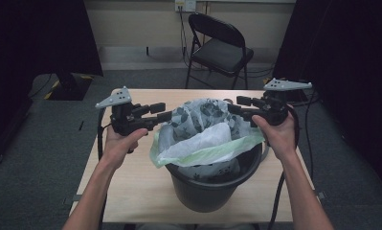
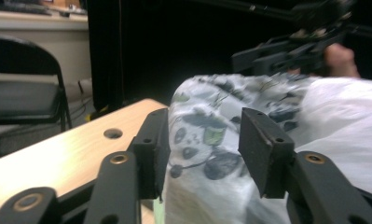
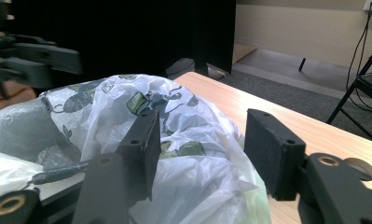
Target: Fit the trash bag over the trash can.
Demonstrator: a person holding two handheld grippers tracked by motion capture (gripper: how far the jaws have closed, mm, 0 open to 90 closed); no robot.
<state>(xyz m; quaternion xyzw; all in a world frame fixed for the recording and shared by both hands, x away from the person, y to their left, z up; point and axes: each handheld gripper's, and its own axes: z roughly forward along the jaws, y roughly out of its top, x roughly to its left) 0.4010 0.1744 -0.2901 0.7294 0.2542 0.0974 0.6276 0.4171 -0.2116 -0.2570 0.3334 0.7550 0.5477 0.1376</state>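
Both grippers open at the bag's rim, one each side.

Left gripper [image 1: 161, 112] & right gripper [image 1: 234, 104]: jaws apart, bag plastic between them, pads not pressing. Panda-print bag [image 1: 205, 125] lines the black bucket [image 1: 212, 189], its top bunched up above the rim. Bucket sits mid-table [image 1: 131, 191], nearer the front edge.

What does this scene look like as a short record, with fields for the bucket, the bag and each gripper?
bucket: black round plastic bucket on the light wooden table
bag: white panda-print plastic bag lining the bucket, top bunched above the rim
left gripper: at the bag's left side, jaws open around a fold
right gripper: at the bag's right side, jaws open
background: black folding chair
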